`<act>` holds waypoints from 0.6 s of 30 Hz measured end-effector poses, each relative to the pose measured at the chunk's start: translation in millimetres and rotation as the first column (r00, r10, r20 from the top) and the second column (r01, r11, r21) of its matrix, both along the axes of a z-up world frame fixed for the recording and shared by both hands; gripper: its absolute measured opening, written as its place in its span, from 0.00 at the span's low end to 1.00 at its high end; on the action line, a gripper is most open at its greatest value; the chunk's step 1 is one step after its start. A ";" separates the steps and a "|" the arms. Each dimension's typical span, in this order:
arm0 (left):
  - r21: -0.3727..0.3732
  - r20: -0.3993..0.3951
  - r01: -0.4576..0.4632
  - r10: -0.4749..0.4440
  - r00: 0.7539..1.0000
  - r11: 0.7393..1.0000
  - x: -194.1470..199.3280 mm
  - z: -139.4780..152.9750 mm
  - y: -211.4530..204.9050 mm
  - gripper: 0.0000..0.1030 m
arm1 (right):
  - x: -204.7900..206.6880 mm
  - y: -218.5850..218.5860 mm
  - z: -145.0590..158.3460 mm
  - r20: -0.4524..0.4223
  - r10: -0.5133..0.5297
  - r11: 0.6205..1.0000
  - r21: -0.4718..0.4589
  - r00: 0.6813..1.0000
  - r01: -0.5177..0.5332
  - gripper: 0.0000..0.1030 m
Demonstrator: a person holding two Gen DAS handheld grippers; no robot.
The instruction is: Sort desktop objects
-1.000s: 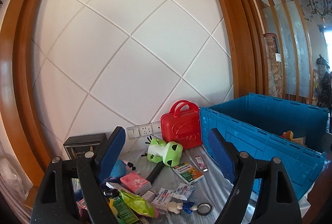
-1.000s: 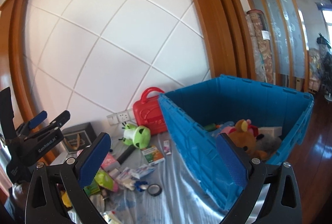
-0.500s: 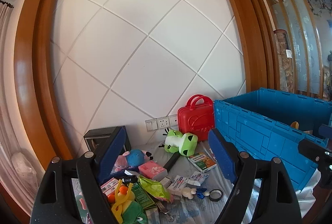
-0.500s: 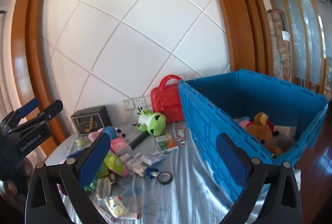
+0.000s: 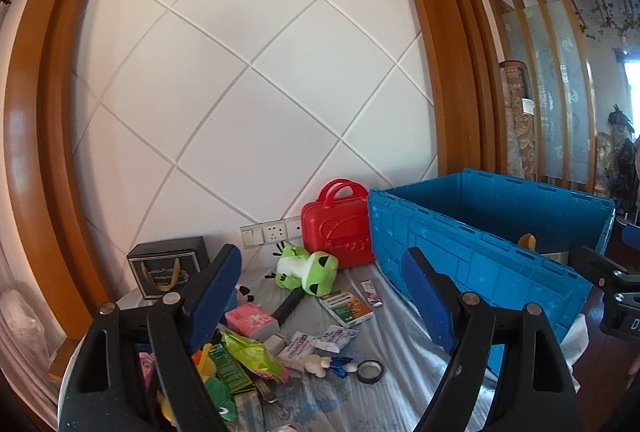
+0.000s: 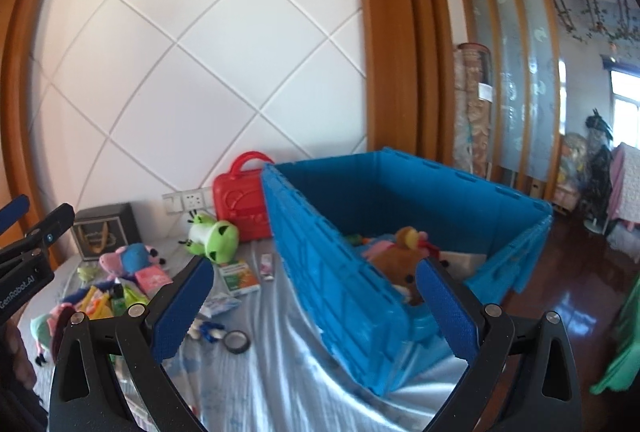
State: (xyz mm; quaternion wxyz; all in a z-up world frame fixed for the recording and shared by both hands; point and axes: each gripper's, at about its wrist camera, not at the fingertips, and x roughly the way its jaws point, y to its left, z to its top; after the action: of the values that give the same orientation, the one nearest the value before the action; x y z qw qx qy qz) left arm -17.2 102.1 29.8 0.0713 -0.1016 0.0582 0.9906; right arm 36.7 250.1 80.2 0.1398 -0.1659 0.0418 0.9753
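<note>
Sorting partly done: brown teddy bear [image 6: 404, 264] and other toys already in blue crate [image 6: 440, 192], green frog plush [image 5: 308, 268], medicine box [image 5: 347, 308] and tape roll [image 5: 369, 376] left on worktop [image 6: 260, 372]; left gripper [image 5: 320, 300] and right gripper [image 6: 316, 308] both released, empty.

White diamond-panelled wall [image 5: 248, 104], wooden frame [image 5: 448, 44], glossy floor [image 6: 568, 312].

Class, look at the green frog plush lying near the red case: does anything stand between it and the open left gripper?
Nothing visible blocks it. The left gripper is open and empty, and the green frog plush shows in the gap between its fingers, beside the red case.
</note>
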 end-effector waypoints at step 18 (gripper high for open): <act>-0.014 0.009 0.120 -0.119 0.993 0.993 -2.5 0.7 47.2 0.80 | 29.3 39.0 8.6 -0.022 -0.085 0.996 -0.023 0.996 0.084 1.00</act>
State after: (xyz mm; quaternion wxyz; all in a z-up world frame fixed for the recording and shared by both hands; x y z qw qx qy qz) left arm -19.7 149.3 30.5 0.1299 -0.1023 0.0713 0.9837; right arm 66.0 289.2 88.8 0.1786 -0.1542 0.0612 0.9698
